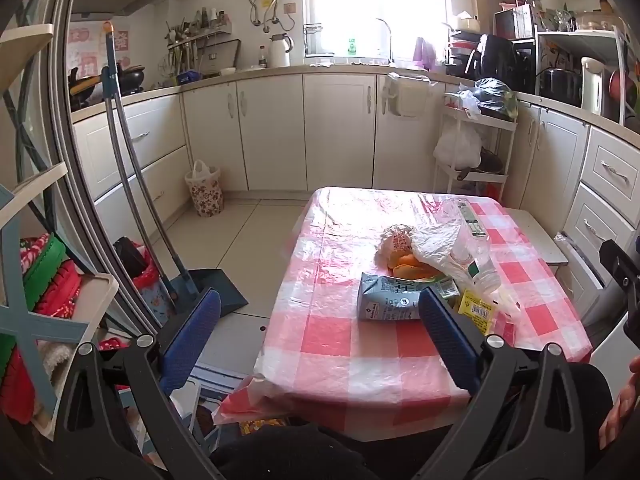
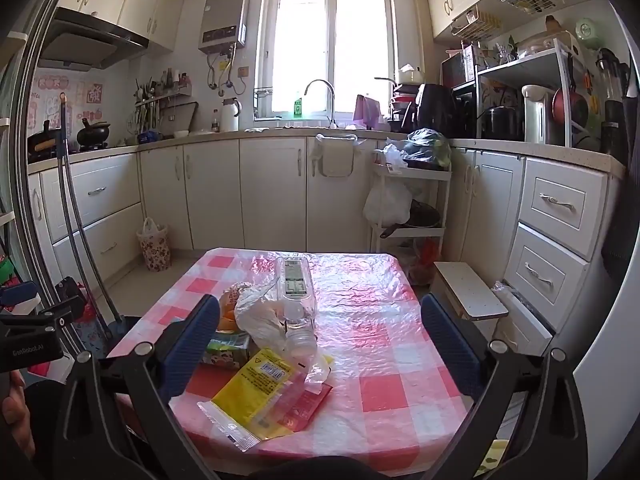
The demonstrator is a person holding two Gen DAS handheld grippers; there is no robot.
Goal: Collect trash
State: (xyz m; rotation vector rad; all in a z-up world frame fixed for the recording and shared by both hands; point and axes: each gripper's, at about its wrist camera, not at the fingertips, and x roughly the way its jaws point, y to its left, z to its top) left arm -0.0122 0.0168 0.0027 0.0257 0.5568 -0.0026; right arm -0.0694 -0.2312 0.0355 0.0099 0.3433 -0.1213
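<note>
Both tools, left tool (image 1: 320, 320) and right tool (image 2: 320, 322), gape wide, empty, above the littered table (image 2: 384, 364).

A home kitchen is shown: cream cabinets (image 2: 272, 196) are lined beneath a window (image 2: 328, 48), with a sink faucet (image 2: 322, 94), range hood (image 2: 88, 42) and checked table (image 2: 380, 312).

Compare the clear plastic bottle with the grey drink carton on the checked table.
The plastic bottle is see-through and rounded; the grey drink carton is opaque, boxy and printed. The bottle is longer and partly draped by a crumpled plastic bag; the carton is shorter and uncovered. Both lie on their sides in the same trash pile.
</note>
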